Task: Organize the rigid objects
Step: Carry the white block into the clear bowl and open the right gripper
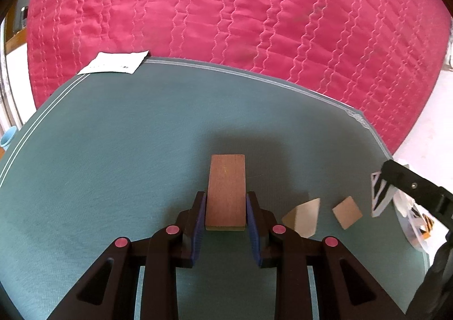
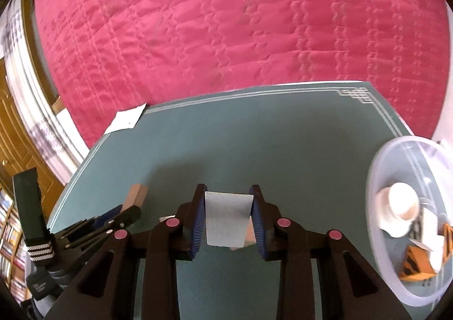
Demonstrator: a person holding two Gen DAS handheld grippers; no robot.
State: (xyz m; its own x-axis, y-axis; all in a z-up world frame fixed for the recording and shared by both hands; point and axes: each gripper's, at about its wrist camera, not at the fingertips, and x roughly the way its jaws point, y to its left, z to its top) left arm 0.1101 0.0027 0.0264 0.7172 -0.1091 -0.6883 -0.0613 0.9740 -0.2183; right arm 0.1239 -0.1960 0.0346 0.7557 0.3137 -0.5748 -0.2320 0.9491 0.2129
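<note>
Your left gripper (image 1: 225, 206) clamps a brown wooden block (image 1: 226, 191); your right gripper (image 2: 228, 216) clamps a grey block (image 2: 228, 218), clear plastic bowl (image 2: 376, 178) at three o'clock.

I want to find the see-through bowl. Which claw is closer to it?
The right claw. The clear bowl sits just to its right on the green mat, while the left claw, holding a brown block, is on the far side.

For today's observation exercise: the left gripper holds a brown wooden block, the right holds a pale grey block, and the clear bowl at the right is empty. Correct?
Not quite. The clear bowl is not empty: the right wrist view shows white and orange pieces inside. The left gripper does hold the brown wooden block, and the right gripper the pale grey block.
</note>
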